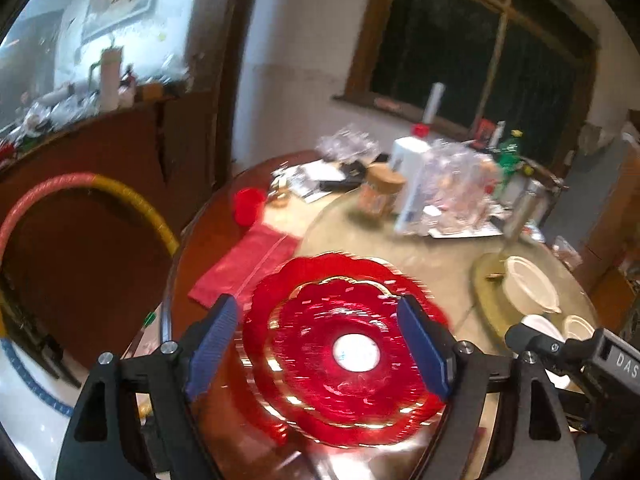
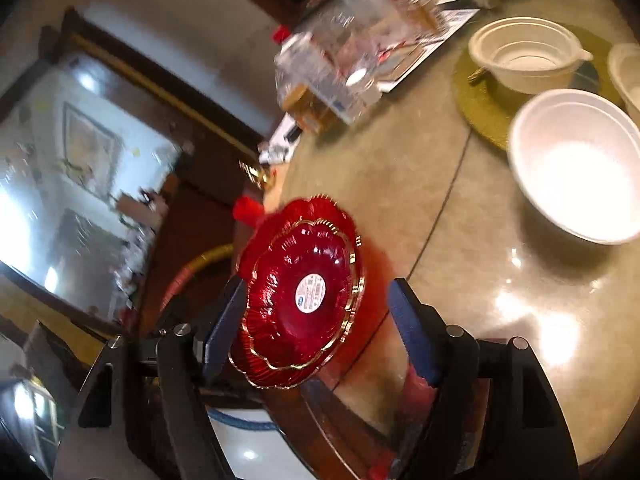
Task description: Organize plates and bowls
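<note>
Cluttered with bottles, jars and crinkled plastic at its far side, the round table (image 1: 432, 264) has a pale glass turntable at its centre and a dark wood rim. Two red scalloped plates (image 1: 344, 356), gold-edged and nested one inside the other, lie on the table's near left part, straddling the edge of the turntable. They look like thin glass or hard plastic: light, stiff, glossy and probably slippery, and they could chip or crack under a hard squeeze. The fluted rim is the likely place to pinch, since the centre offers no grip. A stack of white bowls (image 2: 528, 56) sits on a gold mat (image 2: 476, 104) far right, with a larger white bowl (image 2: 580, 168) nearer.

The left claw (image 1: 320, 348) is spread wide, its blue pads hanging above and either side of the plates, pinching nothing. The right claw (image 2: 320, 328) is likewise spread; the plates show between its pads without being gripped.
</note>
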{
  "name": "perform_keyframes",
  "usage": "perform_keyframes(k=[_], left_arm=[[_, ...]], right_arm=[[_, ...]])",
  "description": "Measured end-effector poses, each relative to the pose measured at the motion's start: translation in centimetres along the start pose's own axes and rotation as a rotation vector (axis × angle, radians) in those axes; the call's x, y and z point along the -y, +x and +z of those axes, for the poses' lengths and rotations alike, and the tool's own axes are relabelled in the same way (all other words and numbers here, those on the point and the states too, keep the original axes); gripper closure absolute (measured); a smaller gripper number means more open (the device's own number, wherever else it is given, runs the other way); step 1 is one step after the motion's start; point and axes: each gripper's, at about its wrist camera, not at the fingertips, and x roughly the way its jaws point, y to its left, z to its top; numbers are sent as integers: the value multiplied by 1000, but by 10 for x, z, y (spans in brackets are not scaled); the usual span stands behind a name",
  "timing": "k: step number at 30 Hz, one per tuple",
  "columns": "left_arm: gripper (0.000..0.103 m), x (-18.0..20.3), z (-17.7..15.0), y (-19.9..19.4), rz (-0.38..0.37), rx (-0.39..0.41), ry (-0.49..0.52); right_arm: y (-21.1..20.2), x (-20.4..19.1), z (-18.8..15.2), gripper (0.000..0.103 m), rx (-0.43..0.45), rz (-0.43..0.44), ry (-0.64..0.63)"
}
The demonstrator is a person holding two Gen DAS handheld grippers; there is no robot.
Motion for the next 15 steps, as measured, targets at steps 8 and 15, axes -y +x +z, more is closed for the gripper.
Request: perform_keyframes(k=[8, 15], left_arm=[[17, 67, -21, -5, -181, -40, 153], [17, 122, -37, 15, -294, -169, 227]], right_arm=[[-74, 67, -11, 23, 132, 51, 156], [-122, 133, -9, 23, 216, 33, 311]])
